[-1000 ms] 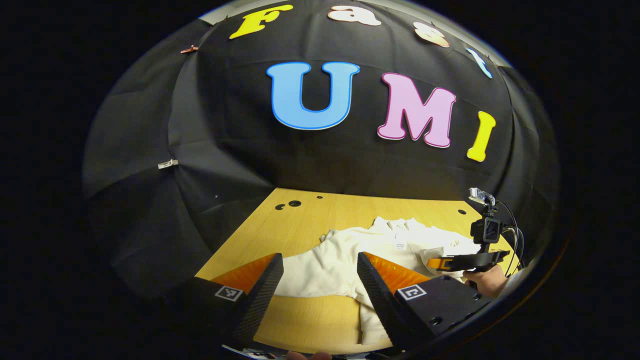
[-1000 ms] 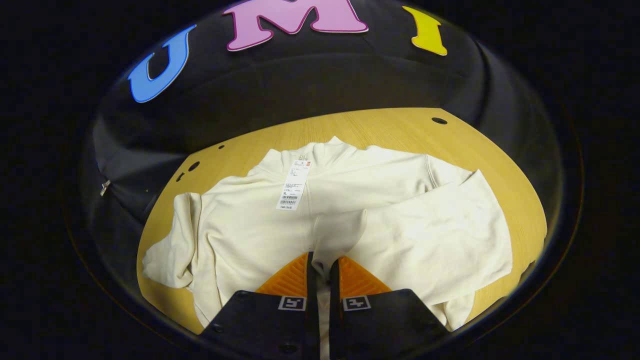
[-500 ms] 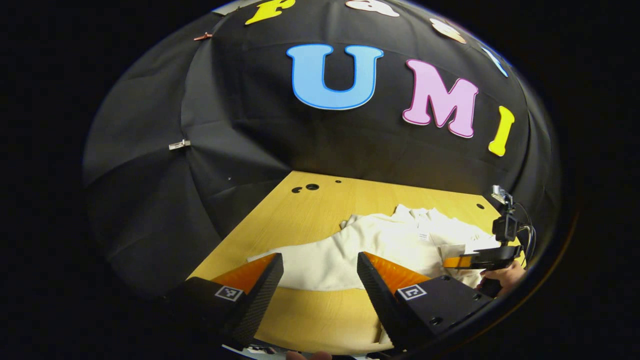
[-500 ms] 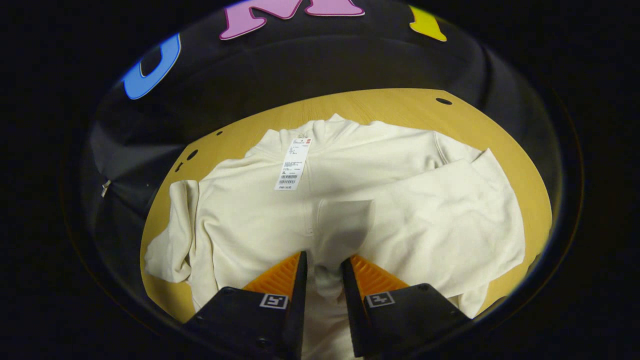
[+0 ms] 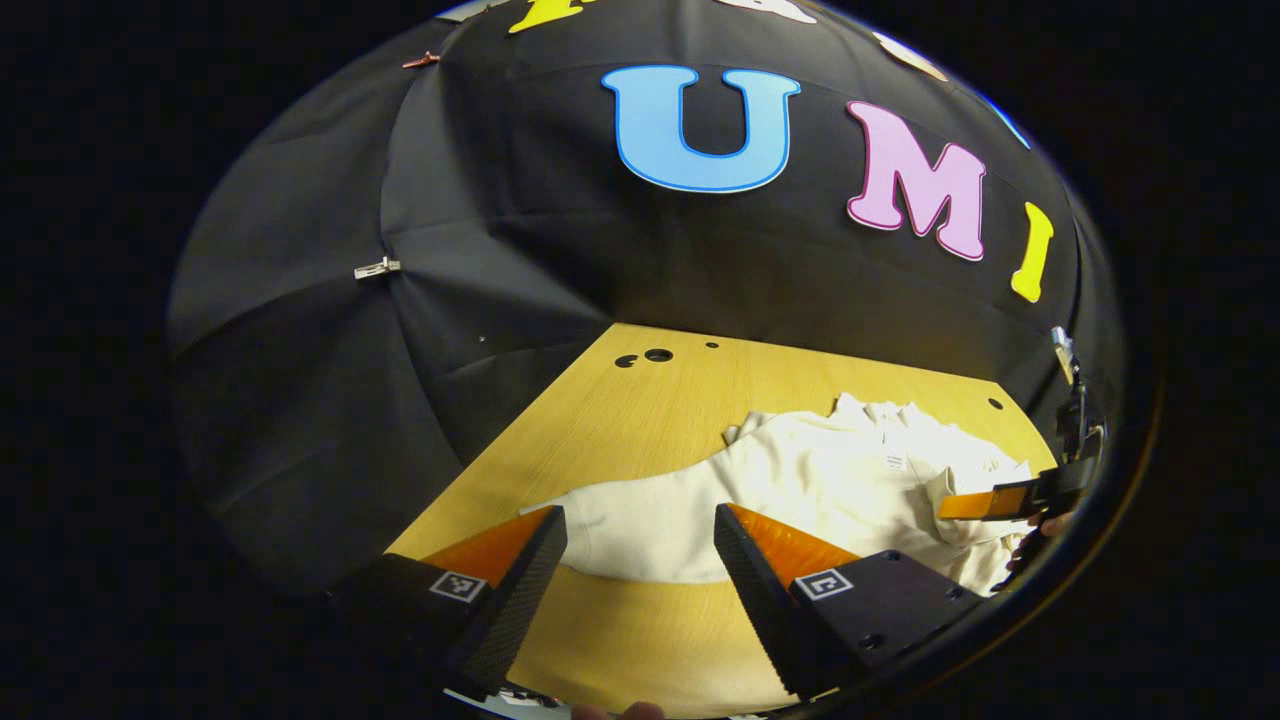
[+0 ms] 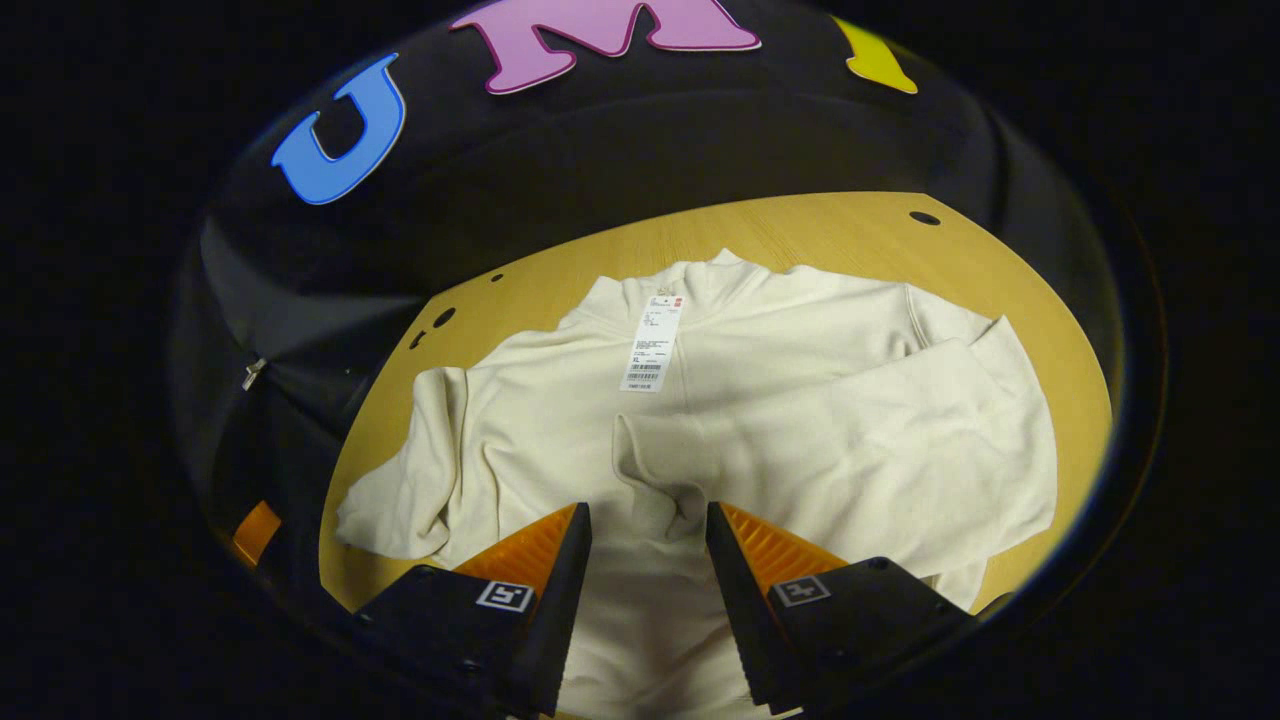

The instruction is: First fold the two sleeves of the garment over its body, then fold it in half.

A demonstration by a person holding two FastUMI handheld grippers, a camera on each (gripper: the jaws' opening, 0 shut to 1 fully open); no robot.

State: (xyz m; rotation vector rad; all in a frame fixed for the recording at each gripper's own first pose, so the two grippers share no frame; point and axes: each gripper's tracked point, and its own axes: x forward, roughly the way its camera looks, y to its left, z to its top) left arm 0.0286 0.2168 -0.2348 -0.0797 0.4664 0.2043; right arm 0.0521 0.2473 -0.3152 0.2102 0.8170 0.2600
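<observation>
Right gripper [image 6: 645, 515] jaws have gone from pinched on the cuff a second ago to spread wide now, nothing between them; the folded sleeve [image 6: 830, 450] is dropped and lies just ahead of the tips, across the body. Left gripper [image 5: 640, 525] jaws were already spread and stay so, holding nothing, hovering over bare worktop [image 5: 640, 420]; that view has swung left meanwhile, so the garment [image 5: 800, 490] sits ahead and right of its jaws.

Outward from the right jaws: cuff edge directly ahead, hang tag [image 6: 652, 345] farther ahead near the collar, unfolded sleeve [image 6: 410, 480] bunched off to the left. In the left gripper view that sleeve runs as a flat band just past the tips.

Handling, my read: soft, limp knit, light, no stiffness. It will drape and drag, wrinkle if pulled along the worktop, not fragile, not slippery. Best hold for the second sleeve looks like the cuff end, pinching the full thickness, lifted clear before carrying it over the body. One sleeve looks done, one left, then the half fold.
</observation>
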